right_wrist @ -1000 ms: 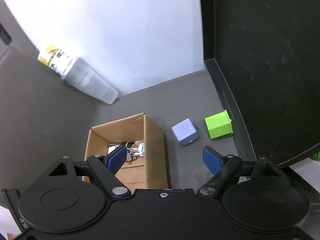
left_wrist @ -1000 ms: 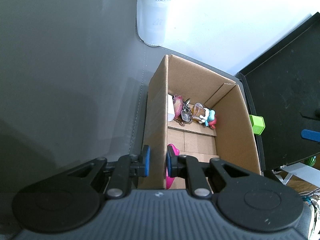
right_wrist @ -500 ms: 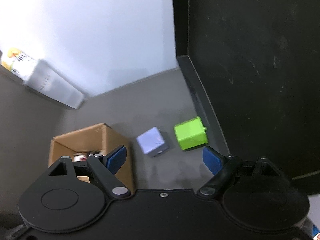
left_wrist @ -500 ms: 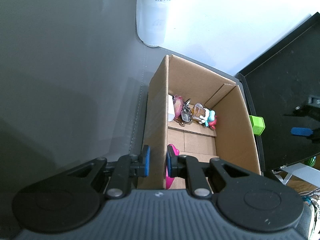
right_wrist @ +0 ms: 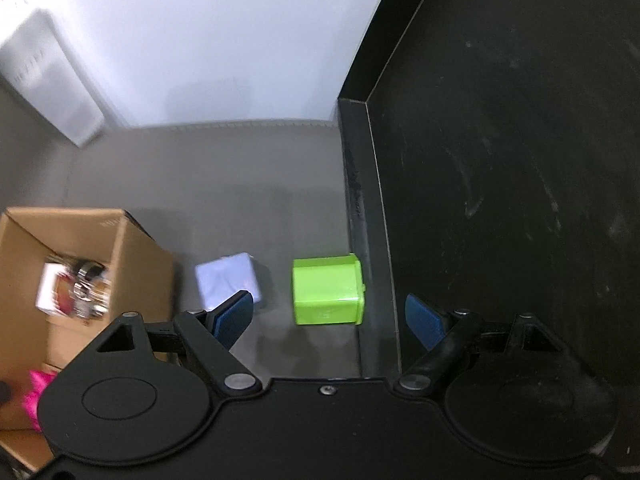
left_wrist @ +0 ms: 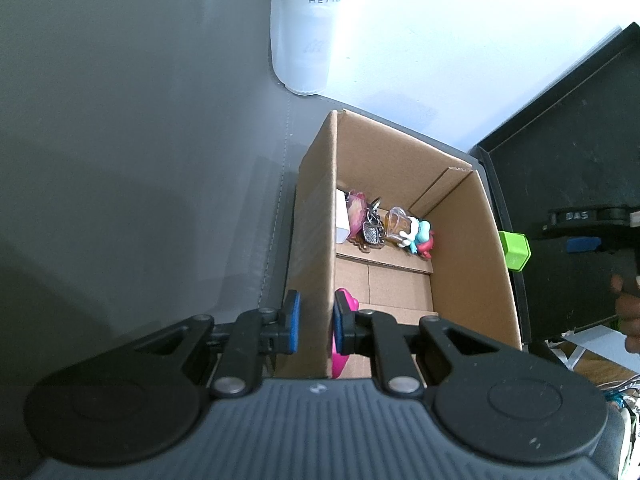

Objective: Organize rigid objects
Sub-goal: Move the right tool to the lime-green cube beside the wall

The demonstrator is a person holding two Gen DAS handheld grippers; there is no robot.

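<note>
Left gripper (left_wrist: 314, 328) clamps the brown cardboard box (left_wrist: 460, 240) wall. Right gripper (right_wrist: 330, 322), jaws wide and empty, hovers over the rigid, light-looking lime-green plastic cube (right_wrist: 326, 290) at the grey desk's (right_wrist: 240, 184) right edge; grip its flat opposite sides.

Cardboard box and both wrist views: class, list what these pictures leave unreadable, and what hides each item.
- Pink object: left wrist view, mostly behind the left gripper finger.
- Trinkets in the cardboard box: right wrist view, motion-blurred.
- Lavender cube: right wrist view, corner covered by the right gripper finger.
- Green cube: left wrist view, partly behind the box wall.
</note>
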